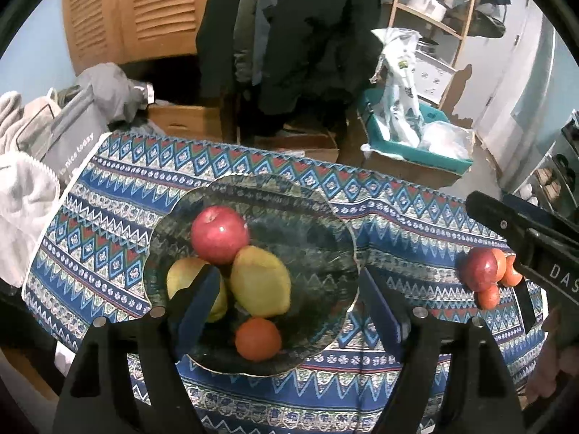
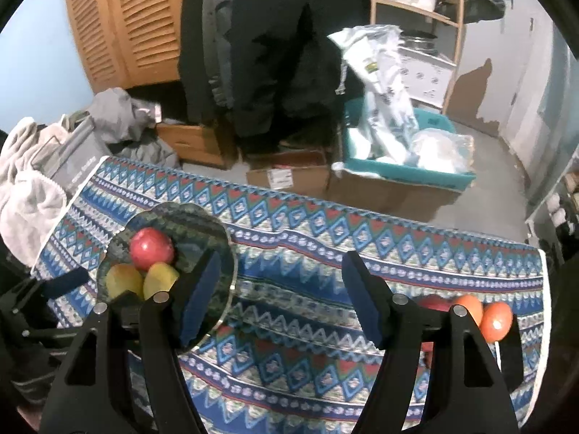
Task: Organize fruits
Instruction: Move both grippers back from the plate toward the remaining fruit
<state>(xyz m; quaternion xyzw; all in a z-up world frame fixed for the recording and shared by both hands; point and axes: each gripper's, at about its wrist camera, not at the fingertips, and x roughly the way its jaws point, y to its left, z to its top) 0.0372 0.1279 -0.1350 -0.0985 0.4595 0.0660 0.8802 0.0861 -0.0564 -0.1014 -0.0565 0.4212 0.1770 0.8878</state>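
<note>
Behind the table we see two louvred wooden doors (image 1: 134, 11), dark coats (image 1: 300, 36) hanging, a wooden shelf rack (image 1: 430, 14) and a teal bin (image 1: 416, 144) stuffed with plastic bags. Our work surface is a table under a blue patterned cloth (image 1: 398, 224) with zigzag and diamond bands.

On the cloth sits one glass plate (image 1: 307, 209) with a scalloped rim. We count four fruits on it in the left wrist view: one red apple (image 1: 220, 234), two yellow-green fruits, one at centre (image 1: 260, 281) and one (image 1: 184, 276) partly behind our left finger, and one orange-red round fruit (image 1: 258, 339) nearest the camera. The red apple rests against both yellow ones.

Well apart from the plate, near the right edge of the cloth, lies a second cluster: one red apple (image 1: 480, 269) and what look like three small orange-red fruits (image 1: 489, 296) touching it. From the right wrist view we make out only two of these orange ones (image 2: 497, 322) clearly, with a red one mostly hidden behind a finger.

Our left gripper (image 1: 289, 311) hangs above the plate, its fingers spread wide with nothing pinched; the plate's fruits lie below the gap. Our right gripper (image 2: 282, 296) is likewise spread and empty, over bare cloth between the plate and the cluster. Its black body (image 1: 535, 246) shows at the right of the left wrist view.
</note>
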